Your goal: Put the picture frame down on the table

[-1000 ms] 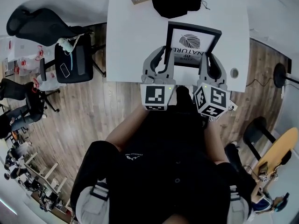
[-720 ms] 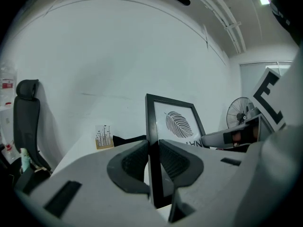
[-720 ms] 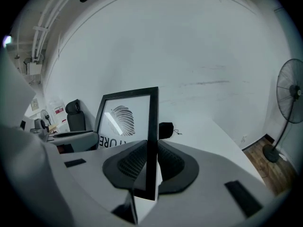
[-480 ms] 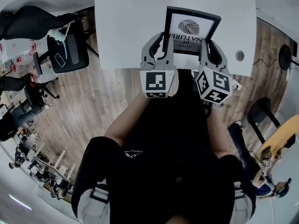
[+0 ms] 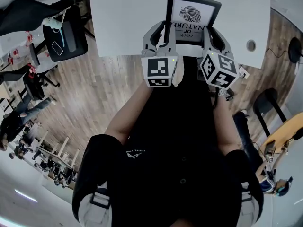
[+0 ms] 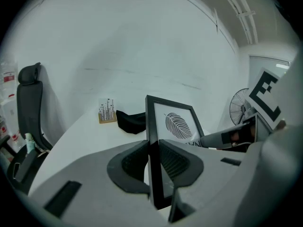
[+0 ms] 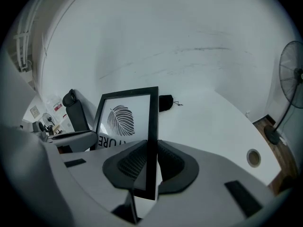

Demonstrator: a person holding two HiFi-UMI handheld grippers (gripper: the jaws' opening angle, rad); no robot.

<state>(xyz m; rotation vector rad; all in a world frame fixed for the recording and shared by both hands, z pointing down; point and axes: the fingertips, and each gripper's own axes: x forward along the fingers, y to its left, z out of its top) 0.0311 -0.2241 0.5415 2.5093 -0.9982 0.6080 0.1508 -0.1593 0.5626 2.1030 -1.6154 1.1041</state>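
Over the near edge of the white table (image 5: 128,22), the head view shows the picture frame (image 5: 191,14) held between the left gripper (image 5: 162,32) and the right gripper (image 5: 212,33), one on each side rail. Whether it touches the tabletop is unclear. Along the left gripper view, the jaws pinch only the thin black rail, so the frame could likely pivot or slip if this side loosens first. Along the right gripper view, the jaws clamp the opposite rail likewise. Uneven lowering might knock a corner on the table.
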